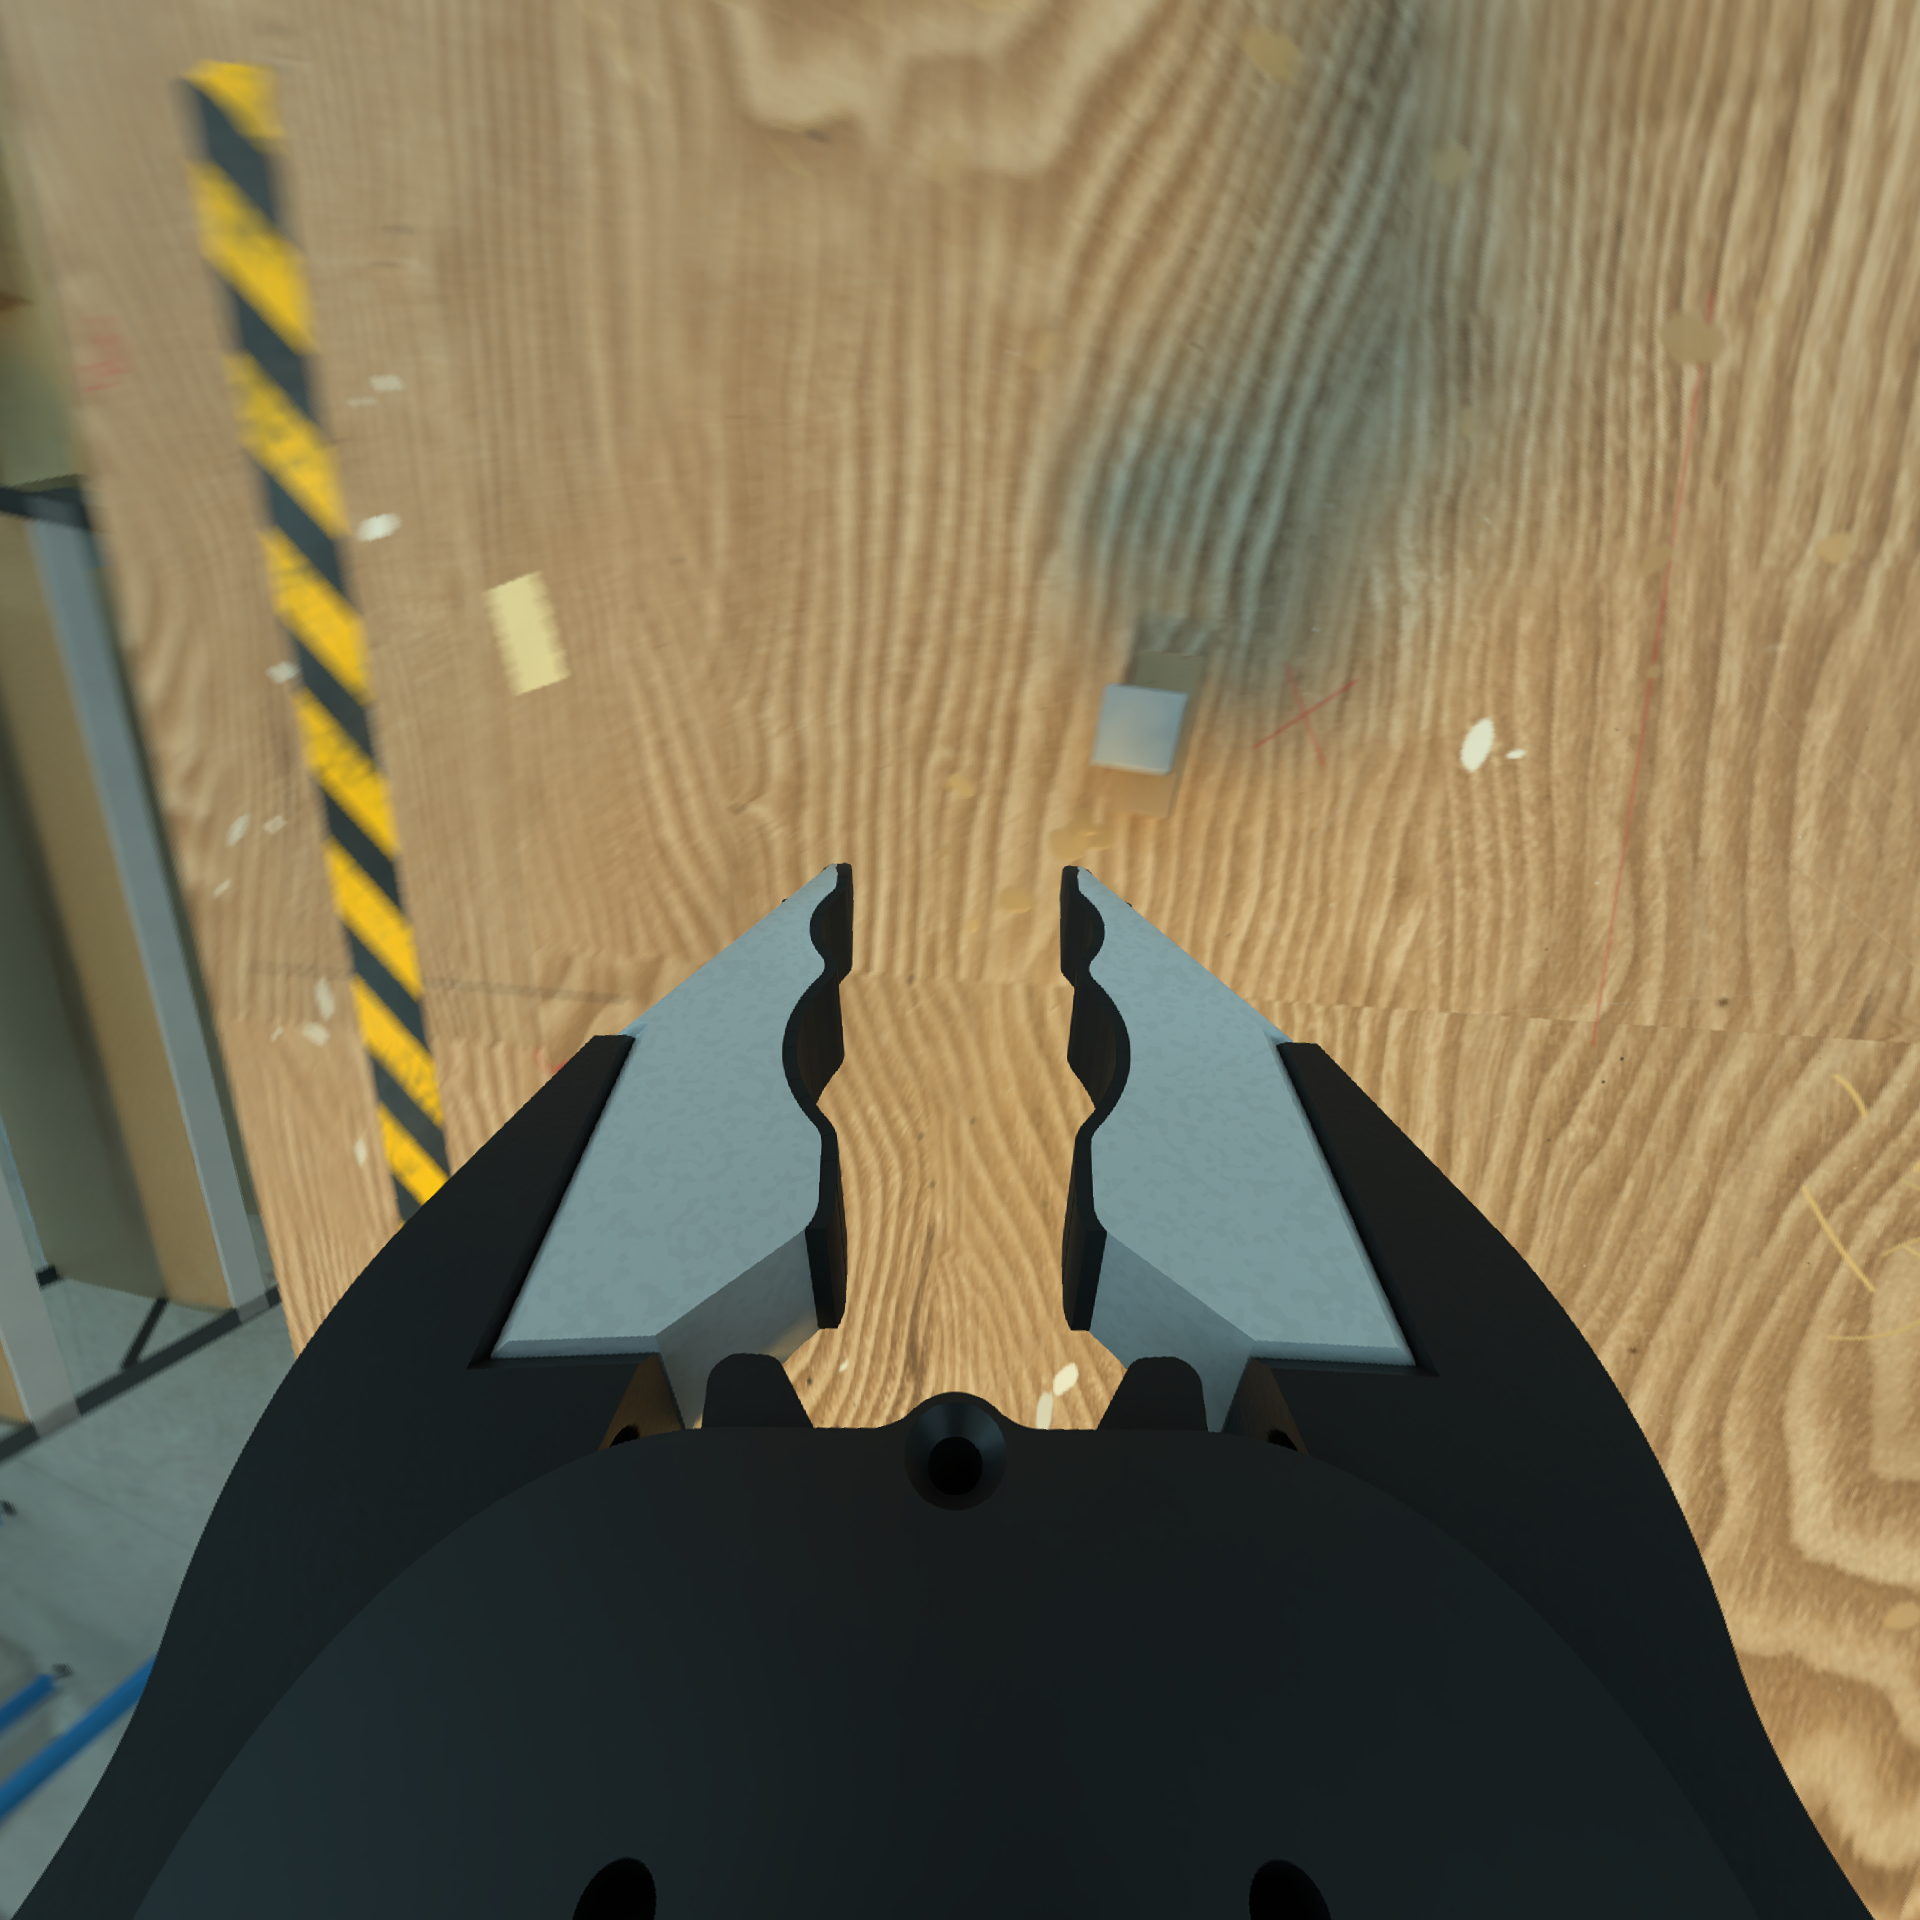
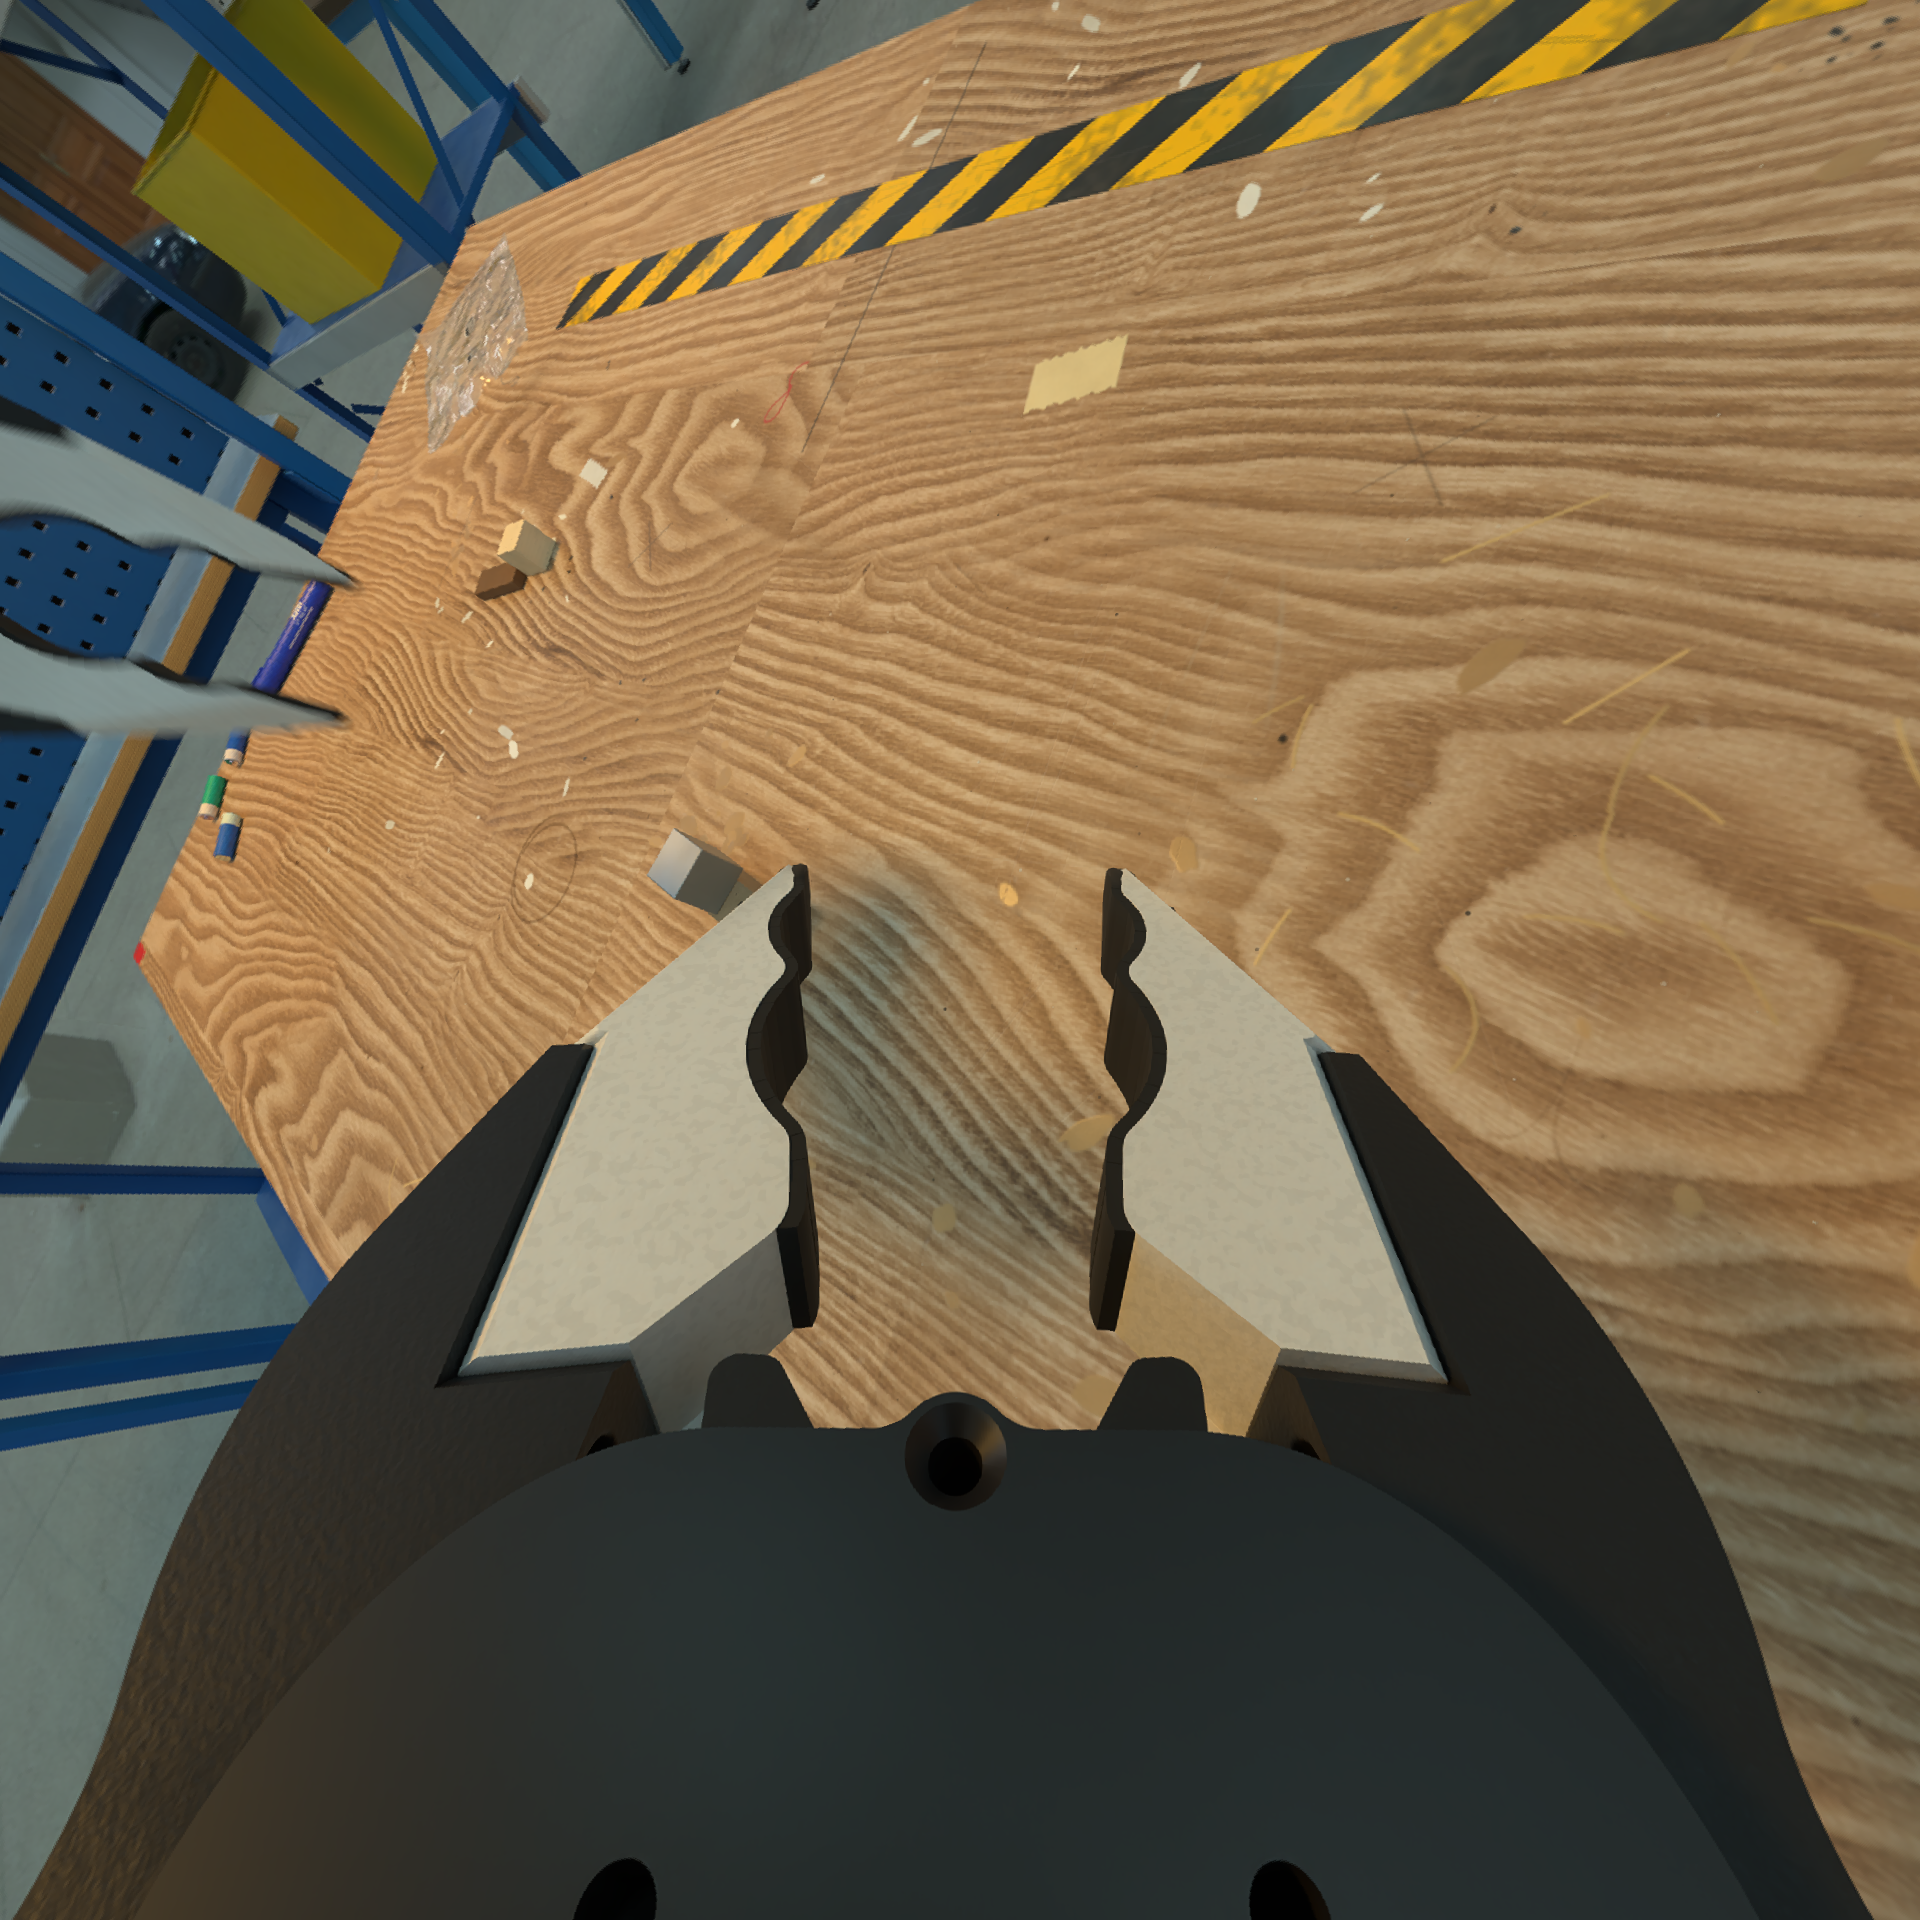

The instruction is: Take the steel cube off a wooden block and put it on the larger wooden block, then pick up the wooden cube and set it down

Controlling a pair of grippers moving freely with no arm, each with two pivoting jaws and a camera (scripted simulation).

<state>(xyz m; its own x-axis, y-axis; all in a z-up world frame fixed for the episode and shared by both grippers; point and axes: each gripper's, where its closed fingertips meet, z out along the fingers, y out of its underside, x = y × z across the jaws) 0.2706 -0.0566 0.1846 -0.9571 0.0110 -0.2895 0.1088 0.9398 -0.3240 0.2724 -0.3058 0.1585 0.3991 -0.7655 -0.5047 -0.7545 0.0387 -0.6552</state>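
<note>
In the left wrist view a steel cube (image 1: 1140,727) sits on a flat wooden block (image 1: 1132,797) on the table, ahead and a little right of my left gripper (image 1: 956,883), which is open, empty and well above the table. In the right wrist view the steel cube (image 2: 686,865) and its block (image 2: 732,896) lie just left of my open, empty right gripper (image 2: 956,883). Farther off, a pale wooden cube (image 2: 528,544) rests against or on a darker wooden block (image 2: 497,584); I cannot tell which. The left gripper (image 2: 343,644) shows open at the far left.
A yellow-and-black striped tape (image 2: 1091,166) runs along the wooden table (image 2: 1351,520). A pale paper scrap (image 2: 1075,374), crumpled clear plastic (image 2: 473,338), and a blue pen (image 2: 286,639) with small batteries (image 2: 218,810) lie near the left edge. Blue shelving (image 2: 125,395) stands beyond.
</note>
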